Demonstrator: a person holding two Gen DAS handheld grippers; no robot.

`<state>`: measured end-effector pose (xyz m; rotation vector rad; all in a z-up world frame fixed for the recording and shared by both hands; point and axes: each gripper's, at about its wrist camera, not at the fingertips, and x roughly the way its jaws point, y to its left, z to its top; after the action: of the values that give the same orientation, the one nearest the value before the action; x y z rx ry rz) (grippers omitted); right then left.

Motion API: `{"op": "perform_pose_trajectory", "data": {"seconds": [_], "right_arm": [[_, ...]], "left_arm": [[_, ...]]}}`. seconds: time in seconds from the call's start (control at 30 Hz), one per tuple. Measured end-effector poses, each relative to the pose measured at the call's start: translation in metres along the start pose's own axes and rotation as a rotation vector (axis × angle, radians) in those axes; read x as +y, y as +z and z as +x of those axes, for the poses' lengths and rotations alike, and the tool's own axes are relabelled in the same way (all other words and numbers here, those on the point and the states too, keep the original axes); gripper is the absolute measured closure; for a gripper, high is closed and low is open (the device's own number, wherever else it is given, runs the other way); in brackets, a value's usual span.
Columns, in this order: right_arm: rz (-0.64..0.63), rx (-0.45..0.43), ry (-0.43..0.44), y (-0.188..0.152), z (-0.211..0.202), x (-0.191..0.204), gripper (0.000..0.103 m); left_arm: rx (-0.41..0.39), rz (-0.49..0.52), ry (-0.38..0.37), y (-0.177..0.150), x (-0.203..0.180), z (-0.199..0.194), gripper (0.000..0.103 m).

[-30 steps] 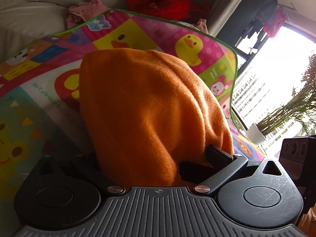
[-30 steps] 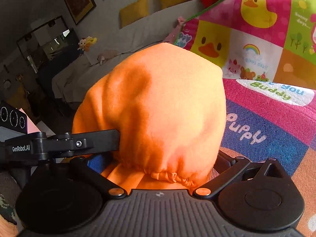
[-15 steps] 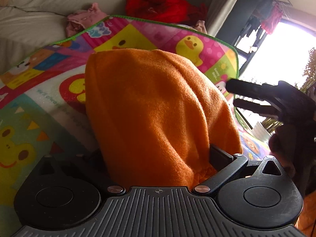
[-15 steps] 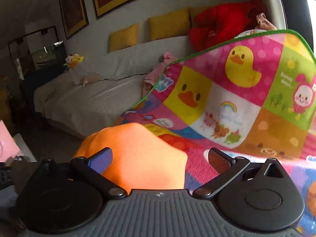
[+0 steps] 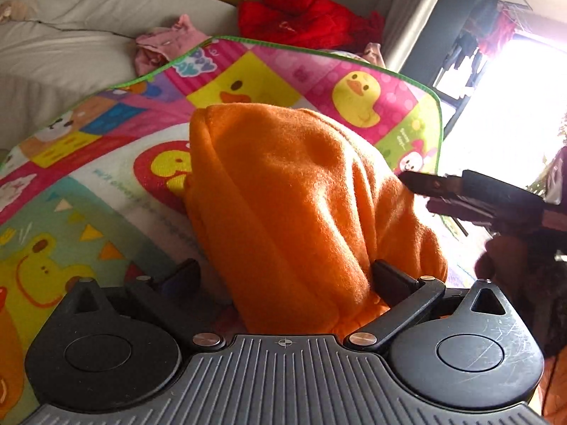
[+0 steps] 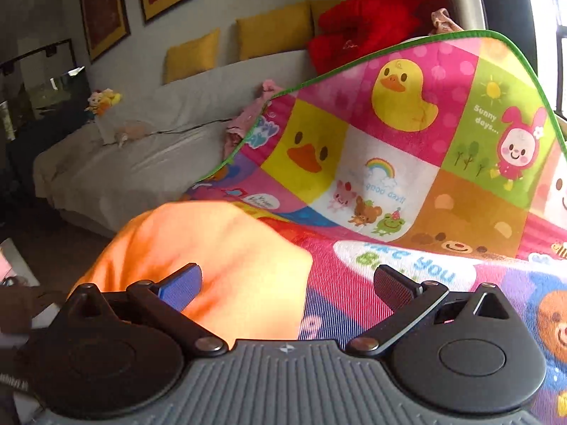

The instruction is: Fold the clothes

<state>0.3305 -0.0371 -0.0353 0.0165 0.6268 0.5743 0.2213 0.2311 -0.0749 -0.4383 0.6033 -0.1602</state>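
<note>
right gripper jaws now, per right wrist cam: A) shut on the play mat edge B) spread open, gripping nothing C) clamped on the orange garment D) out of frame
B: in the right wrist view the right gripper has its fingers wide apart, and the orange garment only lies in front of the left finger on the play mat, not pinched between the pads.

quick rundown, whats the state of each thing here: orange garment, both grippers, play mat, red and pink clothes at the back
orange garment: bunched, lying on the mat
left gripper: open, garment between its fingers
right gripper: open, holding nothing
play mat: spread out, far edge raised
red garment: heaped, unfolded
pink garment: crumpled
</note>
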Motion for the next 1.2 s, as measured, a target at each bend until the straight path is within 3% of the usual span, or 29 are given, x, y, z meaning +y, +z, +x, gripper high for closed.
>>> {"op": "perform_pose_trajectory", "data": {"seconds": [0.1, 0.2, 0.3, 0.47, 0.8, 0.93, 1.03, 1.2], "right_arm": [[-0.034, 0.030, 0.072, -0.026, -0.017, 0.000, 0.000], [-0.048, 0.036, 0.074, -0.039, -0.024, 0.001, 0.000], [-0.094, 0.041, 0.020, -0.044, -0.017, 0.007, 0.000], [-0.257, -0.054, -0.060, -0.057, -0.019, 0.026, 0.000], [-0.202, -0.050, -0.039, -0.057, -0.022, 0.017, 0.000], [-0.211, -0.052, -0.060, -0.058, -0.023, 0.022, 0.000], [-0.205, -0.049, -0.048, -0.058, -0.023, 0.021, 0.000], [-0.206, -0.049, -0.048, -0.058, -0.022, 0.022, 0.000]], "left_arm": [[0.001, 0.007, 0.005, 0.000, -0.001, 0.001, 0.000], [0.002, 0.016, 0.013, -0.001, -0.003, 0.001, 0.000], [0.002, 0.026, 0.022, -0.002, -0.005, 0.001, 0.000], [0.008, 0.036, 0.037, -0.002, -0.009, -0.003, 0.000], [-0.193, 0.116, -0.084, 0.039, -0.045, -0.053, 0.000], [-0.088, 0.089, -0.109, 0.042, -0.044, -0.017, 0.000], [0.008, 0.052, -0.073, 0.029, -0.034, 0.015, 0.000], [0.020, 0.063, -0.044, 0.017, -0.026, 0.026, 0.000]]}}
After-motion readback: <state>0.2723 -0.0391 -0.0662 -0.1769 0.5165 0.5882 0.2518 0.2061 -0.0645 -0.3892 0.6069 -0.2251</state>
